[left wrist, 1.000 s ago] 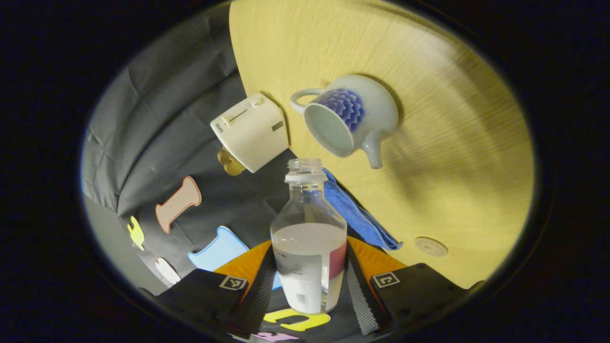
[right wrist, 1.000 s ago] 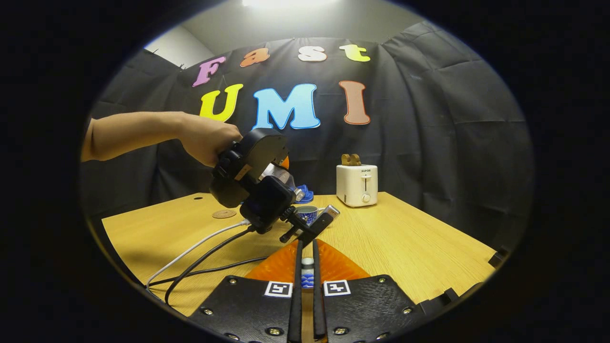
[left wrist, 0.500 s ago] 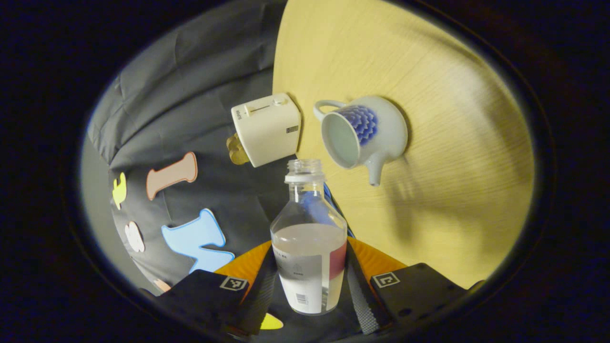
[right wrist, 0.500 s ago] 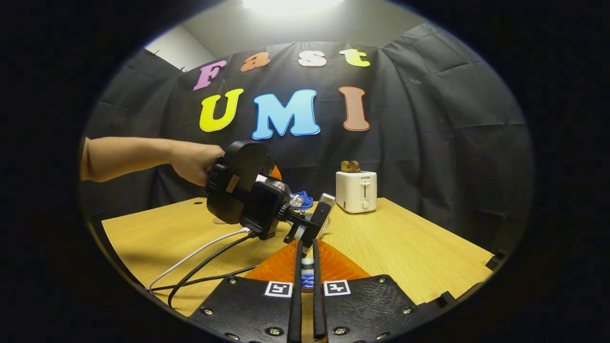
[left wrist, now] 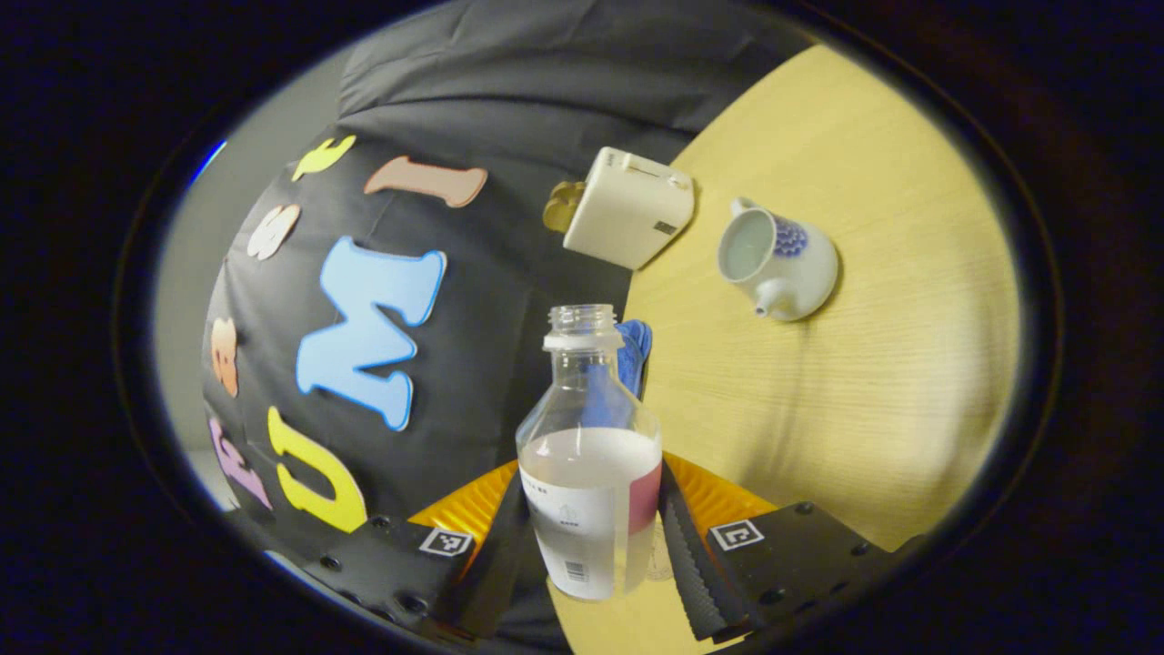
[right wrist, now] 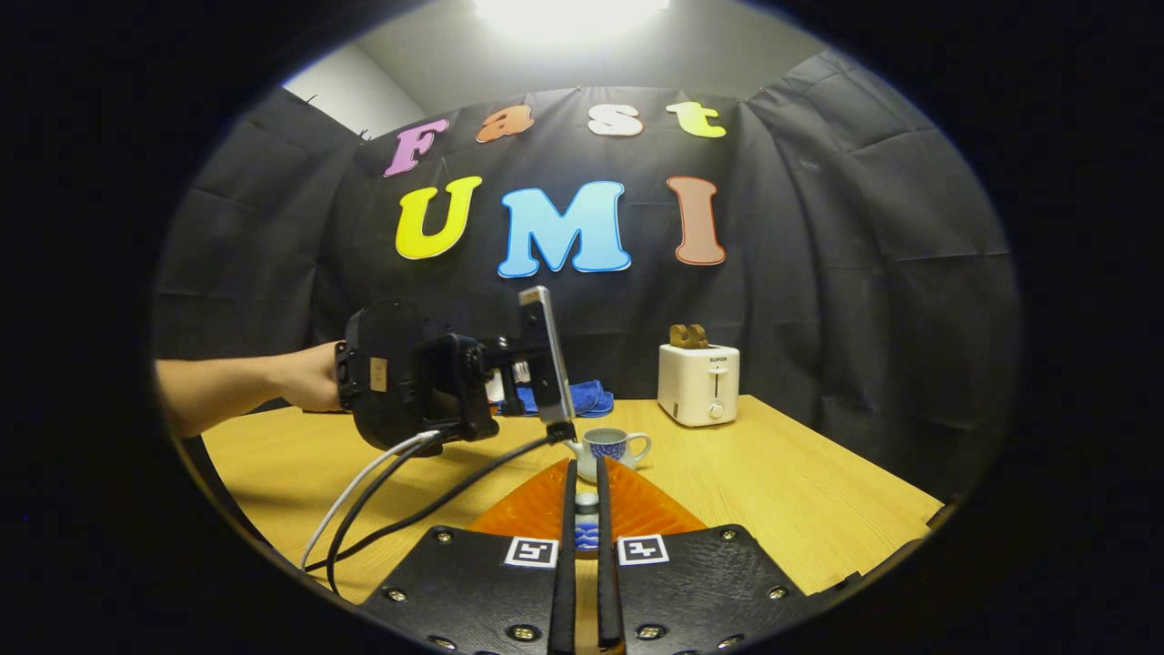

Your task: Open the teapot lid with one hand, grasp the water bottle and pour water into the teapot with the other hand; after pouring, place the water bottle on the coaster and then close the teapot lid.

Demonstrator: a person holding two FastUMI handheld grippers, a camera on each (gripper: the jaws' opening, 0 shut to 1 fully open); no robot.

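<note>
On my left claw [left wrist: 589,546] the two fingers press against either side of the water bottle [left wrist: 589,473], which has no cap and is roughly half full; in the left gripper view the bottle stands up from between the fingers with its open neck toward the edge of the tabletop [left wrist: 818,409]. Beyond it I see the teapot [left wrist: 778,264] sitting lidless on the wood, its spout pointing toward the bottle and its mouth open, well apart from the bottle's neck. Just beside the teapot is a white toaster [left wrist: 627,207] with toast in its slot, and a blue cloth [left wrist: 634,350] lies behind the bottle. My right claw [right wrist: 582,537] is pinched on the teapot lid [right wrist: 587,528], a small piece with a blue pattern clamped between the nearly closed fingers, held above the tabletop. From the right gripper view I can see a hand [right wrist: 305,377] holding the left claw's body level over the tabletop, cables trailing from it down toward me.
</note>
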